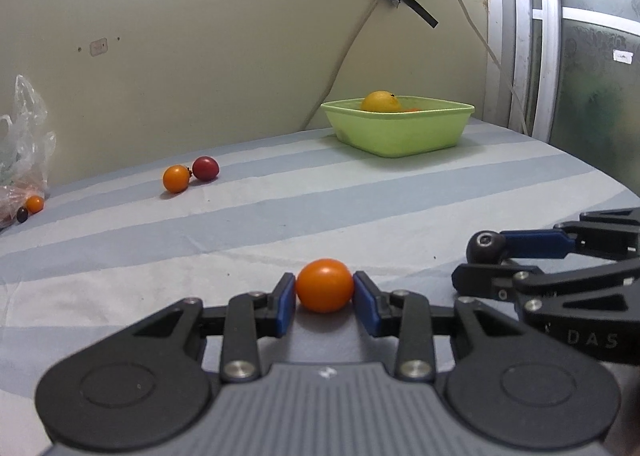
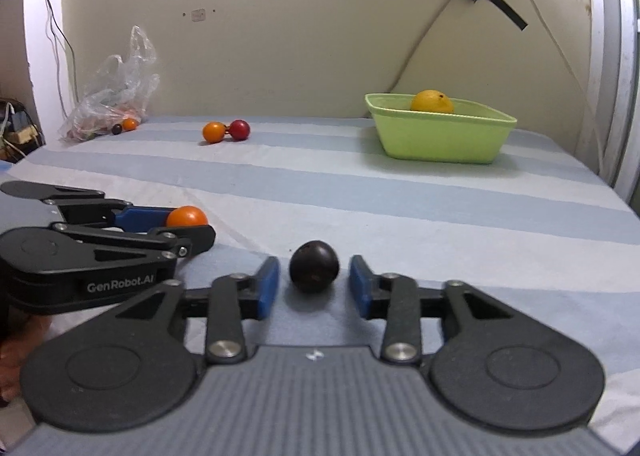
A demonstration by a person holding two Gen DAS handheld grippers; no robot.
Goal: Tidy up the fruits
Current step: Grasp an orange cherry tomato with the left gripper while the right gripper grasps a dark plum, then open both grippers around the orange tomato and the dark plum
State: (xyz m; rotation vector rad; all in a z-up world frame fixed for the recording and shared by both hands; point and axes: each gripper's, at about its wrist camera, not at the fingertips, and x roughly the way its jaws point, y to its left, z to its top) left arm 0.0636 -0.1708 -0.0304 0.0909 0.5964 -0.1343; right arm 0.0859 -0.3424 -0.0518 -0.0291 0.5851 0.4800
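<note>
My left gripper (image 1: pixel 324 298) is shut on an orange cherry tomato (image 1: pixel 324 285), with both blue pads pressing its sides just above the striped cloth. My right gripper (image 2: pixel 314 288) is open. A dark, almost black round fruit (image 2: pixel 314 266) rests on the cloth between its blue pads, with a gap on each side. In the right wrist view the left gripper (image 2: pixel 192 226) lies at the left with the orange tomato (image 2: pixel 187 216) at its tips. The left wrist view shows the right gripper (image 1: pixel 476 262) at the right, the dark fruit (image 1: pixel 485 246) by its tips.
A light green tub (image 2: pixel 440 136) with a yellow citrus fruit (image 2: pixel 432 101) in it stands at the back right. An orange tomato (image 2: pixel 213 131) and a red one (image 2: pixel 239 129) lie mid-back. A clear plastic bag (image 2: pixel 116 96) with small fruits beside it sits back left against the wall.
</note>
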